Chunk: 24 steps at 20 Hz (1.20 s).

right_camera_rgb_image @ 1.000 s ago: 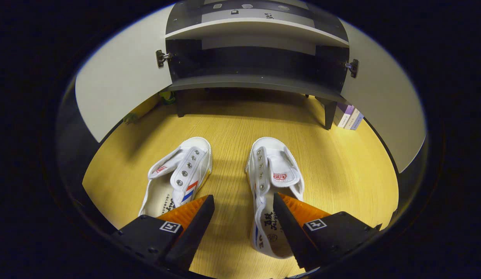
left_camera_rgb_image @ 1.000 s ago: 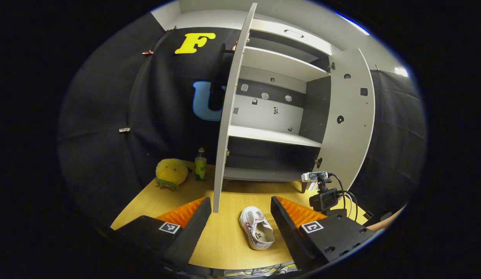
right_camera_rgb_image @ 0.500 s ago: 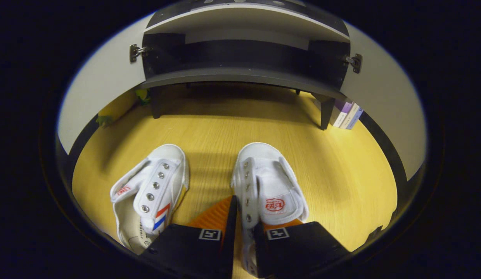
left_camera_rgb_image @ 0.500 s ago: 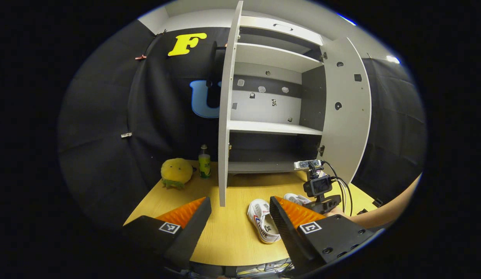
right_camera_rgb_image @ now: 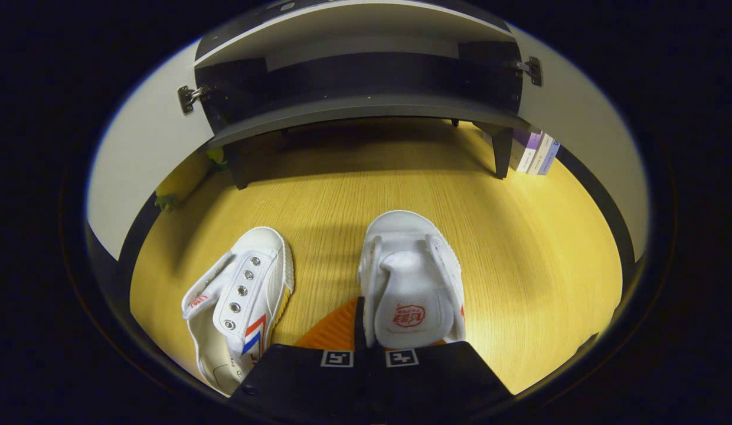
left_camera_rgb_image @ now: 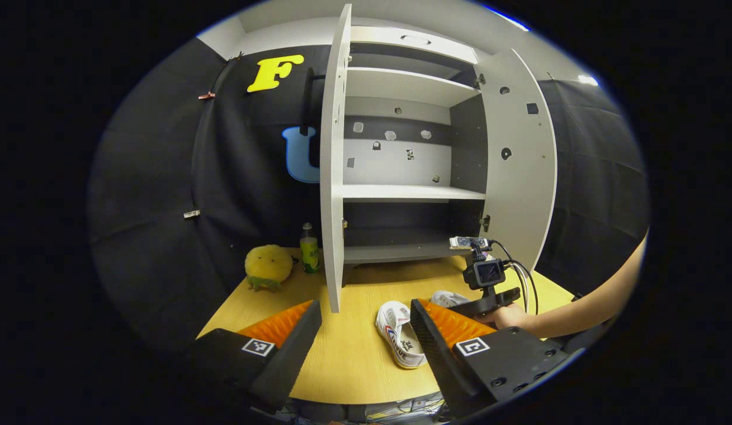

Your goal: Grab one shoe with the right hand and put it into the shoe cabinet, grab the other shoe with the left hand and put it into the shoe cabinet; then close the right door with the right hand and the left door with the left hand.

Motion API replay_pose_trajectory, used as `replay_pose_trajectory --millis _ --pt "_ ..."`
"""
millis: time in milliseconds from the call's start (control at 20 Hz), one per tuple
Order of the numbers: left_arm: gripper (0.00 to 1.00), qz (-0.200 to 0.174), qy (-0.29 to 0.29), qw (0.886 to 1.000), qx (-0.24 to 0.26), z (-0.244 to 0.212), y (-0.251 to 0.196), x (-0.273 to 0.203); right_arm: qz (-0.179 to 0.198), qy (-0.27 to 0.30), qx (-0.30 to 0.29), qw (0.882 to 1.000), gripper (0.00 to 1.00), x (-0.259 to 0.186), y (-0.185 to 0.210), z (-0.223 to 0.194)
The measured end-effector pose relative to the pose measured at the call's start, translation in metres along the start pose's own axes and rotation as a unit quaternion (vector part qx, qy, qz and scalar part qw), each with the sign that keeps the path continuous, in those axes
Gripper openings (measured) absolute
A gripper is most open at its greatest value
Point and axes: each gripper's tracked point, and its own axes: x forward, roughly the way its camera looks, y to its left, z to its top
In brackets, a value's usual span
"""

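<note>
Right gripper [right_camera_rgb_image: 366, 330] is clamped on the right-hand white canvas shoe [right_camera_rgb_image: 410, 277], on the yellow wooden tabletop [right_camera_rgb_image: 519, 248]. We note its striped mate [right_camera_rgb_image: 242, 295] beside it. Left gripper [left_camera_rgb_image: 366, 330] hangs with jaws apart, facing the open grey shoe cabinet [left_camera_rgb_image: 401, 192]; purple books [right_camera_rgb_image: 534, 153] appear from the right gripper view.

Left gripper view: set back, level, facing shoe cabinet [left_camera_rgb_image: 401, 177] at 12 o'clock. Right gripper view: close, tilted down at desk [right_camera_rgb_image: 519, 236]; both share cabinet base.
</note>
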Motion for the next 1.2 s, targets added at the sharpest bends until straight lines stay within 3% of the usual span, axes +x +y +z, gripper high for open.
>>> replay_pose_trajectory --millis 300,350,400,600,750,1050,1200 --pt "0.95 0.005 0.004 1.000 0.012 0.001 -0.016 -0.006 0.026 0.004 -0.010 1.000 0.05 -0.028 -0.004 -0.001" --pt "0.95 0.007 0.002 1.000 0.017 0.005 -0.019 -0.005 0.031 0.002 -0.011 0.999 0.00 -0.036 -0.006 0.000" --pt "0.95 0.010 -0.001 1.000 0.021 0.009 -0.022 -0.004 0.034 -0.004 -0.021 0.999 0.05 -0.043 -0.010 0.003" --pt "0.95 0.023 -0.012 1.000 0.017 0.028 -0.041 0.003 0.049 -0.044 -0.065 0.996 0.05 -0.090 -0.020 0.028" --pt "0.95 0.059 -0.025 0.997 0.038 0.047 -0.049 0.006 0.065 -0.074 -0.079 0.992 0.05 -0.136 -0.020 0.043" --pt "0.95 0.108 -0.040 0.992 0.040 0.071 -0.085 0.003 0.152 -0.095 -0.105 0.978 0.05 -0.209 -0.015 0.049" --pt "0.97 0.138 -0.037 0.988 0.050 0.074 -0.092 -0.003 0.164 -0.127 -0.098 0.973 0.05 -0.232 -0.022 0.061"
